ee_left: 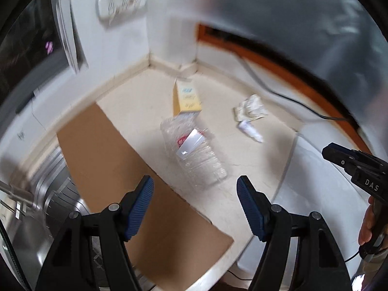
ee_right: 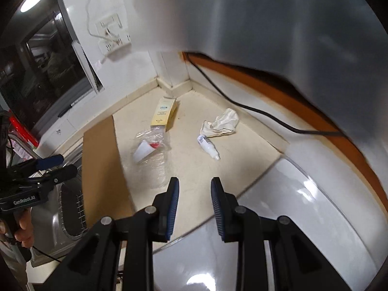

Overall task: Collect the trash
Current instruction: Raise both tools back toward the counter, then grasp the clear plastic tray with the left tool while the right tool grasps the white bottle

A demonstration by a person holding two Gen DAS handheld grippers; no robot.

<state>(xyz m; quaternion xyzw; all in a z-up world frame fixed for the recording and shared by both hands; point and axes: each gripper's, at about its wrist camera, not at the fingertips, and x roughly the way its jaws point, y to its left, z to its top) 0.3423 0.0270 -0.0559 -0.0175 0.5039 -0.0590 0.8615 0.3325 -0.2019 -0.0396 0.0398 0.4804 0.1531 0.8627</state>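
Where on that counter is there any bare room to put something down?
Bare counter lies in front of both grippers, between the crushed plastic bottle and the small white tube. Another patch sits behind the crumpled paper, toward the black cable. It is crowded where the yellow carton meets the bottle beside the cardboard sheet.

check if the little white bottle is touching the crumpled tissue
Cannot tell. In the right wrist view the white bottle's base meets the crumpled tissue's lower edge with no visible gap, but overlap could hide one.
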